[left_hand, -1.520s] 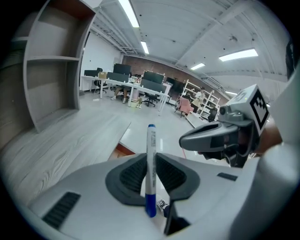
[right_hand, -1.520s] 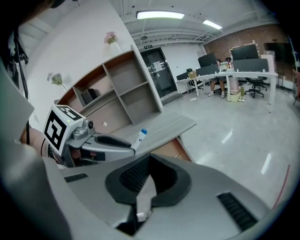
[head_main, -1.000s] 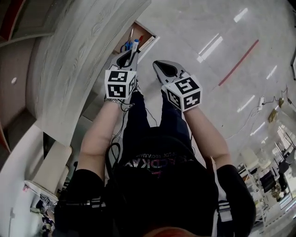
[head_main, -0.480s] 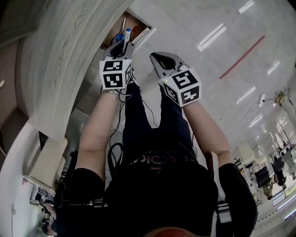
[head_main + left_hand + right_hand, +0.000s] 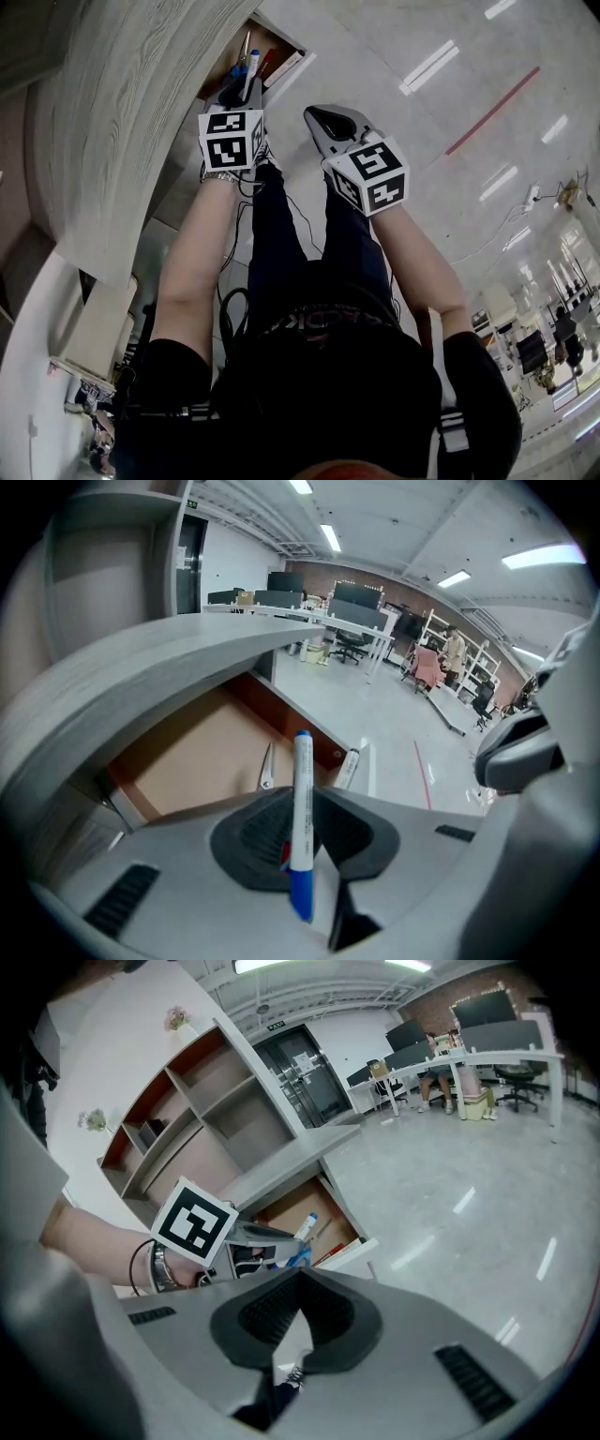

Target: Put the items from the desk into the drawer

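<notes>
Marker (image 5: 301, 761) gripped in L tool (image 5: 301, 801), long axis aimed at open drawer (image 5: 187, 761) just ahead; R tool (image 5: 298, 1279) closed, farther off.

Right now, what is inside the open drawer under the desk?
Scissors and a white pen lie in the brown-bottomed drawer. The left gripper, its fingers shut on a blue-and-white marker, covers the near part, so whatever lies there cannot be seen.
</notes>
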The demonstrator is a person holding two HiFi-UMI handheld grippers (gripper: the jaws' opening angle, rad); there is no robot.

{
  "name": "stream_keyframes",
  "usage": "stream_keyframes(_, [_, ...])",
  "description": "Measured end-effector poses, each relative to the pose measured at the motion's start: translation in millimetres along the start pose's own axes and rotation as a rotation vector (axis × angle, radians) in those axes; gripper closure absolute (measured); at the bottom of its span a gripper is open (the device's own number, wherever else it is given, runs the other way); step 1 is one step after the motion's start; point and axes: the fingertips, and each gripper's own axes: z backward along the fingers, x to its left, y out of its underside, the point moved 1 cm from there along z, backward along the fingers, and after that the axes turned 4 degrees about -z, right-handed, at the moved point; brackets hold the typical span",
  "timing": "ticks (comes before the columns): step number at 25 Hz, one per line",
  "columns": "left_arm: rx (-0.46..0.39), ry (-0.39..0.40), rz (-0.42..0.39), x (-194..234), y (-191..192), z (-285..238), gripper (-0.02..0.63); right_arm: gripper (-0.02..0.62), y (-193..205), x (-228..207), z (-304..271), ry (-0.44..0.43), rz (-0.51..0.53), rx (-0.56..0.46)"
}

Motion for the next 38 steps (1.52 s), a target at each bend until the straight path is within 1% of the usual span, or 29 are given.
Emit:
stream_keyframes(10, [-0.019, 0.000, 0.011, 1, -1, 0, 0.518, 0.578, 0, 0, -6, -0.008, -0.002, 0.012])
stream_keyframes(15, [-0.040, 0.011, -0.008, -6, -9, 8, 0.512, 0.578, -4, 0, 0, -0.012, 0.005, 0.007])
stream_keyframes(16, [-0.046, 0.014, -0.013, -8, -11, 11, 0.520, 0.578, -5, 0, 1, -0.012, 0.009, 0.006])
stream_keyframes(19, [-0.074, 0.023, -0.021, -14, -18, 23, 0.592, 0.578, -9, 3, 5, -0.013, 0.026, -0.004])
stream_keyframes(22, [-0.105, 0.048, -0.019, -21, -30, 36, 0.594, 0.578, -20, 7, 11, -0.014, 0.046, -0.024])
stream_keyframes(26, [-0.160, 0.086, -0.021, -38, -52, 45, 0.594, 0.578, -33, -5, 17, -0.009, 0.079, -0.047])
stream_keyframes(28, [-0.195, 0.101, -0.027, -40, -63, 63, 0.594, 0.578, -43, 2, 21, -0.007, 0.102, -0.067])
stream_keyframes(31, [-0.237, 0.124, -0.038, -42, -74, 105, 0.594, 0.578, -54, 28, 34, -0.010, 0.133, -0.089])
stream_keyframes(34, [-0.271, 0.139, -0.064, -51, -91, 148, 0.594, 0.578, -74, 56, 59, -0.025, 0.167, -0.116])
stream_keyframes(38, [-0.324, 0.157, -0.085, -63, -118, 201, 0.594, 0.578, -109, 94, 97, -0.061, 0.215, -0.183])
